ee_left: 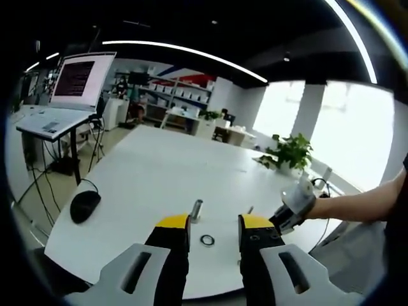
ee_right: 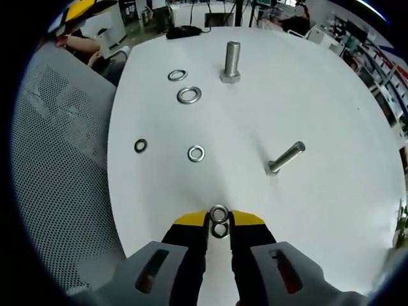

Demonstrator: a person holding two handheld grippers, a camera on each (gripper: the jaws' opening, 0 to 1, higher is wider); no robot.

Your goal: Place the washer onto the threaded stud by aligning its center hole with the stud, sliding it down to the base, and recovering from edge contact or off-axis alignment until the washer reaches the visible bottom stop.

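My right hand-held gripper (ee_right: 219,223) was clenched on a washer (ee_right: 219,213) at its tips, low over the white table (ee_right: 319,191). The upright stud (ee_right: 231,61) stood well ahead; another stud (ee_right: 285,157) leaned nearer. My left hand-held gripper (ee_left: 214,224) hung released above a dark washer (ee_left: 207,240).
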